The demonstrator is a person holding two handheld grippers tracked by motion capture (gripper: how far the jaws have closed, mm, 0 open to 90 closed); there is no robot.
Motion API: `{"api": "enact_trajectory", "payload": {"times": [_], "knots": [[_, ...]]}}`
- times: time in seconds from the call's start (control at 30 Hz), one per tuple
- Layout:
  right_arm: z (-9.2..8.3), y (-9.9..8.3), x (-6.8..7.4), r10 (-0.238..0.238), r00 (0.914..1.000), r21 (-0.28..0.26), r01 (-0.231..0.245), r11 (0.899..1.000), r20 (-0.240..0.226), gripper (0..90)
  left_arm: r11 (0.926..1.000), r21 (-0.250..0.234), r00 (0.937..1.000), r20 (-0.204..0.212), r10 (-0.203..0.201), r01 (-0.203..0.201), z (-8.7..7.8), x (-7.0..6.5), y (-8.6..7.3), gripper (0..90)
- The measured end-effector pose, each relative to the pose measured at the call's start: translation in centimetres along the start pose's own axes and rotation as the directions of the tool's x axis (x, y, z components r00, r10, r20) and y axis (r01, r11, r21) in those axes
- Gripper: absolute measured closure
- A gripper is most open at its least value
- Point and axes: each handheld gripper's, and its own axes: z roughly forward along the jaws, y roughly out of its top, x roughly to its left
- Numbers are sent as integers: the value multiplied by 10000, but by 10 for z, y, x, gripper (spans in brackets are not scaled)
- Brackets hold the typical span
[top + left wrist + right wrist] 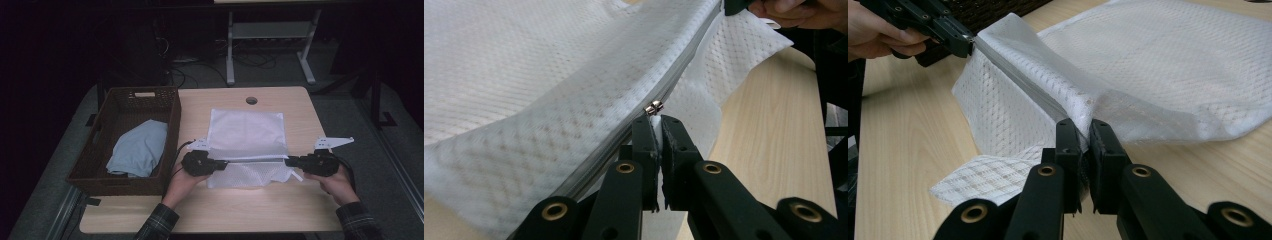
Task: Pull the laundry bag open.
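**A:** Where are the claws, and what are they doing?

**B:** In the high view, the left gripper (222,163) sits at lower centre-left, its jaws pinching the left end of a white mesh laundry bag (247,132). In the left gripper view the jaws are pressed together on the zipper tab, the small metal zipper pull (654,106) just above their tips. The right gripper (289,161), at lower centre-right, is clamped on the bag's right end, on the zipper seam.

**A:** And the bag itself?

**B:** It lies in the middle of the wooden table (260,207), stretched between the two grippers along its zipper line. Its near edge is lifted; a mesh flap hangs below toward the bottom of the frame.

**A:** What lies around it?

**B:** Bare tabletop runs along the bottom edge and to the right. At the left, a dark wicker basket (102,180) stands just beside the left hand (181,187), holding a pale blue cloth (140,147). A round hole (251,100) sits near the table's far edge.
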Motion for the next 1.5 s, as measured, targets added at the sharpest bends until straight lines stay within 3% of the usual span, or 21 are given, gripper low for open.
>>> {"api": "enact_trajectory", "payload": {"times": [0.47,1.0,1.5], "knots": [[-4,-1,-4,17,9998,-6,-17,10000,215,837,10000,21,9990,-444,5,-4,-2,3,-1,863],[-16,-4,-16,266,9963,-110,-258,9996,815,838,9996,-24,9966,-774,-274,273,-5,8,-4,863],[-21,-6,-21,331,9936,-126,-320,9994,1083,838,9987,23,9922,-1143,-499,505,-7,12,-6,864]]}}
